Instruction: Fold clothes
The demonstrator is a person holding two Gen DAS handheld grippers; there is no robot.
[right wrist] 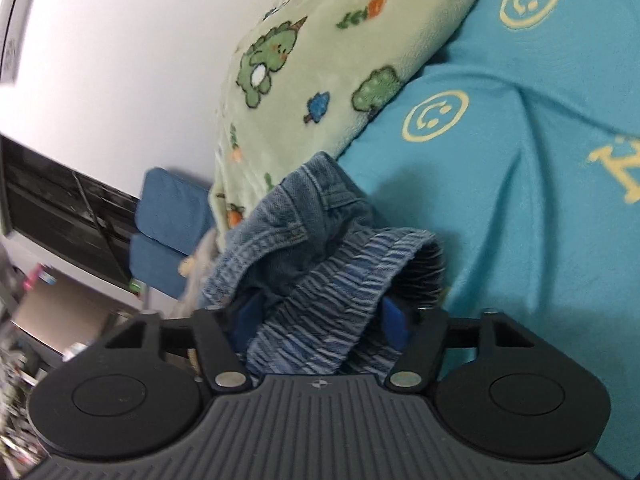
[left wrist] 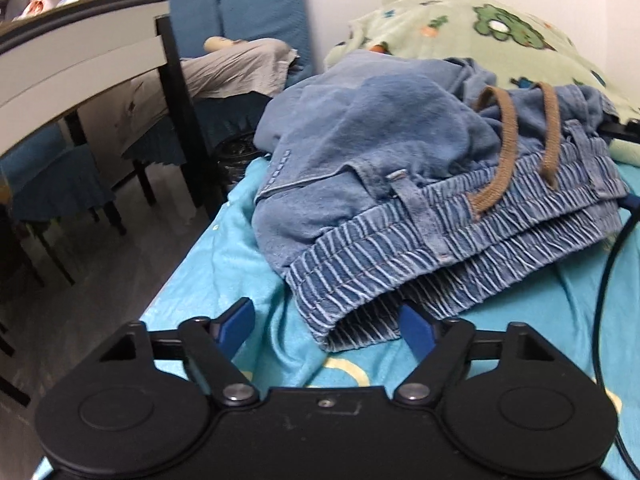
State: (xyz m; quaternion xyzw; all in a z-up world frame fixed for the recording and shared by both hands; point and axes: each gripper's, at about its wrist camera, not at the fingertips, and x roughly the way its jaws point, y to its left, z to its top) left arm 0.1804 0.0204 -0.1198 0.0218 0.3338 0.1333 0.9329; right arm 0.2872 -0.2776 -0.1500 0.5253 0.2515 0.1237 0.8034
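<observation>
A pair of blue denim shorts [left wrist: 384, 152] with an elastic waistband [left wrist: 460, 236] and brown drawstrings [left wrist: 504, 148] lies bunched on the turquoise sheet [left wrist: 248, 264]. My left gripper [left wrist: 326, 326] is open, its blue fingers on either side of the waistband's near corner, not closed on it. In the right wrist view my right gripper [right wrist: 320, 320] has its jaws apart with the waistband [right wrist: 340, 292] bunched between the blue fingers; the denim [right wrist: 296, 216] rises beyond them. The right gripper's tip shows at the far right of the left wrist view [left wrist: 624, 132].
A green dinosaur-print blanket [left wrist: 480, 28] [right wrist: 320, 72] is heaped behind the shorts by the white wall. A black cable [left wrist: 604, 280] runs along the right. The bed's left edge drops to the floor, with a dark table [left wrist: 80, 52] and blue chairs [left wrist: 256, 12] beyond.
</observation>
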